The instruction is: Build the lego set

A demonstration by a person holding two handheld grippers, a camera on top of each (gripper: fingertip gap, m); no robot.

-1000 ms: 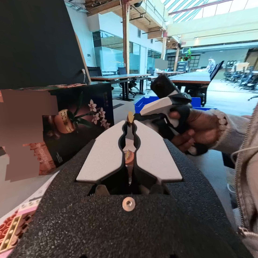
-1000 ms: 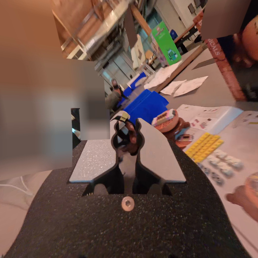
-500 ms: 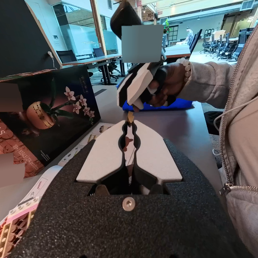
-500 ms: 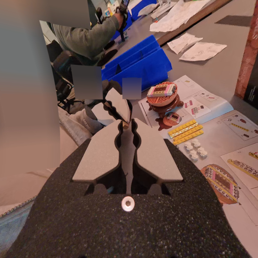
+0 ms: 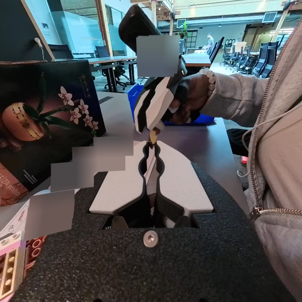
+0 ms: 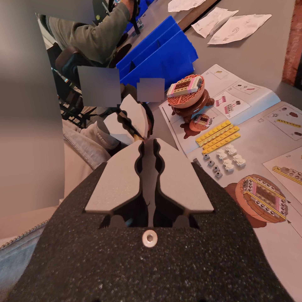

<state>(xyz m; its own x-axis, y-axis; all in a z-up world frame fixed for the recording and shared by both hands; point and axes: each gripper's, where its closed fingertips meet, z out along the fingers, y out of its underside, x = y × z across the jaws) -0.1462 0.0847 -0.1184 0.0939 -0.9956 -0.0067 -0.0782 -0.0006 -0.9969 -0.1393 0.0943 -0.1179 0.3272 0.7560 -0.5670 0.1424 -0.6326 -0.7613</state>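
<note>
Left claw (image 5: 152,143) clenched on small tan lego piece (image 5: 153,138); right claw (image 6: 148,141) slightly parted, empty, just above. Line tips square, squeeze gently.

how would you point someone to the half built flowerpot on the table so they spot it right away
Start at the blue bin toward the far side of the grey table, then drop to the open instruction booklet in front of it. The half built flowerpot stands on that booklet: a peach bowl on a dark brown stand. Unlike the loose yellow plates and white bricks nearby, it is assembled and stands tall.
</note>
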